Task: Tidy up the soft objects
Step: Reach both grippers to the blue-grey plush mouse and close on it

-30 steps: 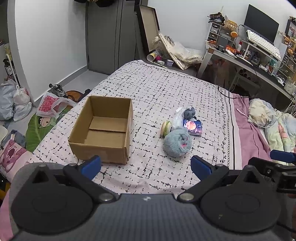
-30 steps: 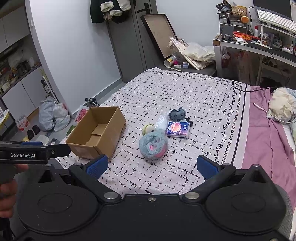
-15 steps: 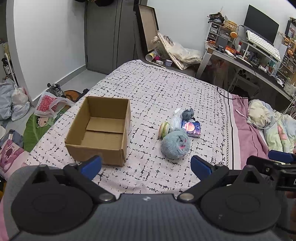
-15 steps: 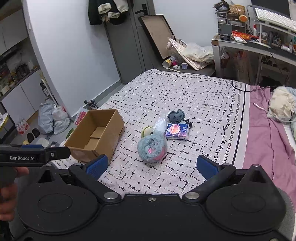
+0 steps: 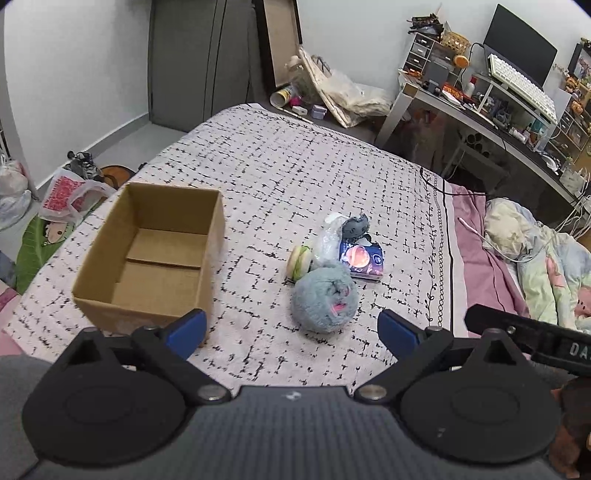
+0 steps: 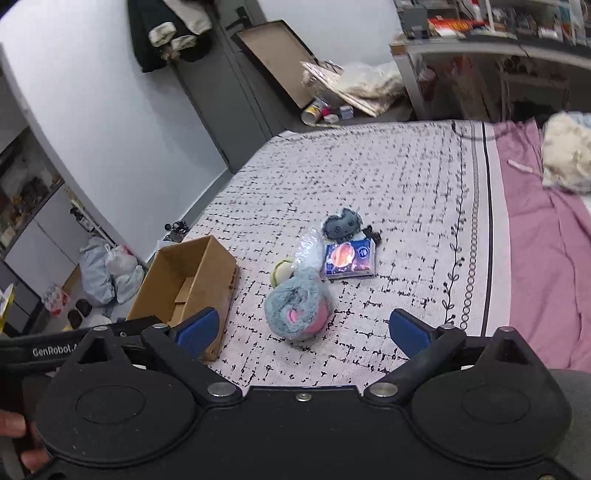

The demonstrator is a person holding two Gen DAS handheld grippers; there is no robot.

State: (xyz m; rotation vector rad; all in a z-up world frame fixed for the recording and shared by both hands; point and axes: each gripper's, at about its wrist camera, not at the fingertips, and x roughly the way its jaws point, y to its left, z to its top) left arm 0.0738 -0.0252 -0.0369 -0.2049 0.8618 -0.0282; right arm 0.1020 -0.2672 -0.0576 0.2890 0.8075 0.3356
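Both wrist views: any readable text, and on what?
"GenRobot." on the left gripper body, cut off after the dot.
"DA" on the right gripper body, cut off at the frame edge.
Print on the tissue pack and plastic bag: too small to read.

A cluttered desk stands beyond the bed, bearing a dark monitor and a white keyboard. On the floor to the left lie plastic bags, and a dark jacket hangs by the grey door. A rumpled pastel blanket lies on the pink sheet.
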